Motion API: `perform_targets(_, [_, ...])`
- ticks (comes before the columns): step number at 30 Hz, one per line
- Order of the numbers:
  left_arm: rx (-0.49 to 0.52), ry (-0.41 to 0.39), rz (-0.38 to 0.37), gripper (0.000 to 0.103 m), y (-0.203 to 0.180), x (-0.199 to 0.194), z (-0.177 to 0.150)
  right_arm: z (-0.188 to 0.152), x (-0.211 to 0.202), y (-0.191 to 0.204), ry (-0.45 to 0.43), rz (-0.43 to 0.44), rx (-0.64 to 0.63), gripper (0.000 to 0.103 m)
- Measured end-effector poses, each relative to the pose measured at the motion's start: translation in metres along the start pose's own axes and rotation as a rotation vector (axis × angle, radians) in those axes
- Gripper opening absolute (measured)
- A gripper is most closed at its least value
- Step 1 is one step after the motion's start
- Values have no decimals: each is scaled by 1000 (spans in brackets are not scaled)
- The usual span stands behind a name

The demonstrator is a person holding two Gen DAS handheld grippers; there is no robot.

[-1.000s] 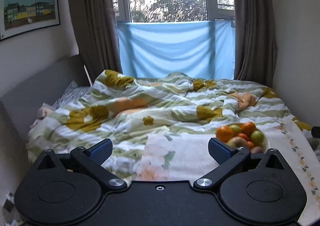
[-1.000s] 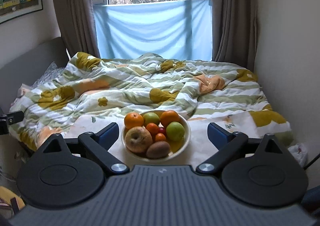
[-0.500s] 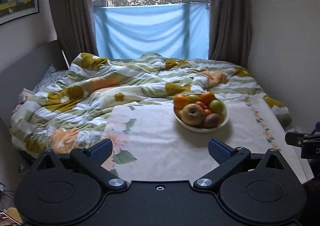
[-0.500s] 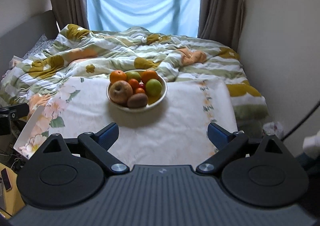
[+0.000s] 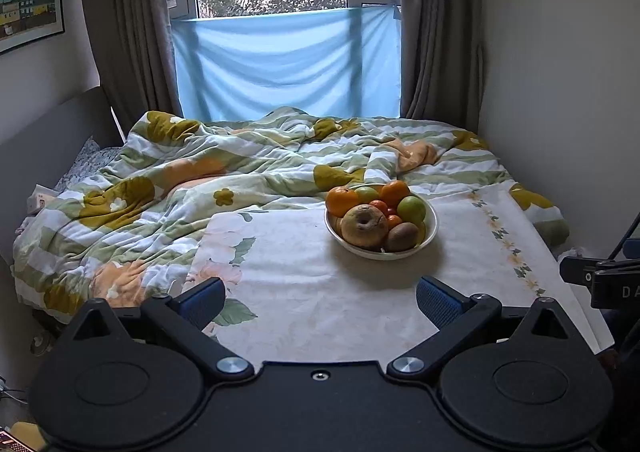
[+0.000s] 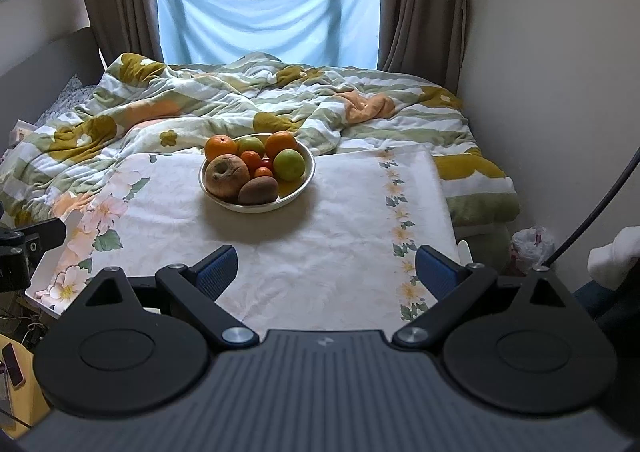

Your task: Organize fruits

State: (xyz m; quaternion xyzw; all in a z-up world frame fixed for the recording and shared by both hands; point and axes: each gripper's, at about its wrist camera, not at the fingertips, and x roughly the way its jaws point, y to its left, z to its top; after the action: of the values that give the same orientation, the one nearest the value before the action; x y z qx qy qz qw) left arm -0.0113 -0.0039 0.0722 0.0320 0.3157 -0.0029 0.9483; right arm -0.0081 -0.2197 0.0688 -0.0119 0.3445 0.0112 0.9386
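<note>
— Behind everything, a rumpled floral duvet (image 5: pixel 208 188) is lying across a bed under a window half covered with a blue cloth (image 5: pixel 286 60), with brown curtains (image 5: pixel 128 32) hanging at both sides. What is sitting closer in?

— A flat surface draped in a flowered tablecloth (image 5: pixel 320 292) is stretching out in front of both cameras, and a white bowl (image 6: pixel 298 188) is resting on its far part, close to the duvet.

— What is the bowl holding?

— Fruit, piled together and touching. A wrinkled brownish apple (image 6: pixel 226 176) is sitting at the front left with a kiwi (image 6: pixel 258 190) just beside it. A green apple (image 6: pixel 289 164) is lying to the right, two oranges (image 6: pixel 220 146) are sitting at the back with another green fruit (image 6: pixel 251 144) between them, and small orange and red fruits (image 6: pixel 252 159) are nestling in the middle.

— And the tools?

— The left gripper (image 5: pixel 320 302) is hanging over the near edge of the cloth with its blue-padded fingers (image 5: pixel 202 302) spread wide and nothing between them. The right gripper (image 6: pixel 326 272) is doing the same, jaws wide apart and empty. Both are staying well short of the bowl, which is appearing right of centre in the left view and left of centre in the right view.
</note>
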Motion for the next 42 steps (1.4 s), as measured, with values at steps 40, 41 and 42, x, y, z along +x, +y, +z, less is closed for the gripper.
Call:
perform_targets(40, [1, 11, -21, 103, 6, 7, 2, 2, 2, 5, 27, 10, 28, 103])
perform_targets(41, [1, 11, -21, 103, 6, 7, 2, 2, 2, 6, 27, 10, 29, 103])
perform_targets(42, [1, 11, -21, 103, 6, 7, 2, 2, 2, 6, 27, 10, 29, 103])
